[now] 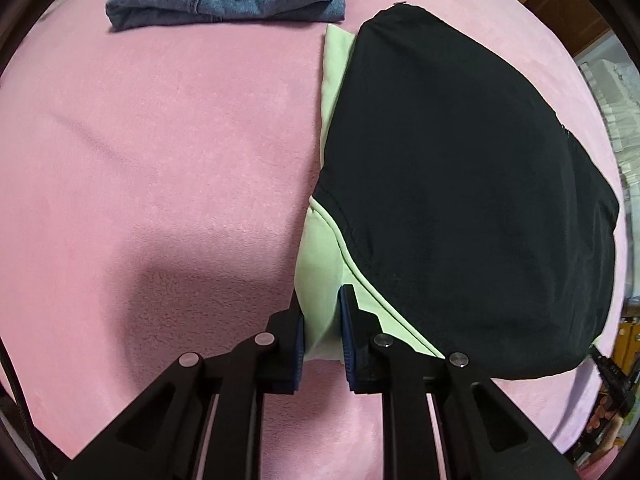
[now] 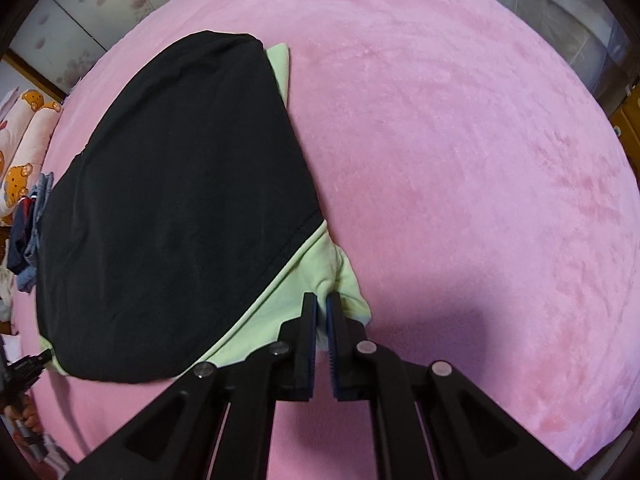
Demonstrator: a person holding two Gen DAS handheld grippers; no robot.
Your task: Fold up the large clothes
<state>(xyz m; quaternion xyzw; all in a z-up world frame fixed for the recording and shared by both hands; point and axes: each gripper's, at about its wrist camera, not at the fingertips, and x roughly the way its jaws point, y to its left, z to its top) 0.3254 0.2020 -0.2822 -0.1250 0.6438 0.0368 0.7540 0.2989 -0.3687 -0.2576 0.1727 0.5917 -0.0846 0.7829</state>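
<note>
A black and light-green garment [image 1: 460,184] lies partly folded on the pink blanket, black panel on top, green edge along its left side. My left gripper [image 1: 323,304] is shut on the green near corner [image 1: 320,264]. In the right wrist view the same garment [image 2: 180,208] lies at left. My right gripper [image 2: 322,300] is shut on its green corner [image 2: 332,268], the cloth bunched between the fingers. The other gripper's tip [image 2: 28,364] shows at the far left edge.
The pink fleece blanket [image 1: 160,160] covers the bed [image 2: 460,160]. A folded blue denim pile [image 1: 228,0] with dark clothes on top lies at the far edge. A bear-print pillow [image 2: 24,152] and more clothes [image 2: 32,224] sit at the left. Wooden furniture [image 1: 560,4] stands beyond.
</note>
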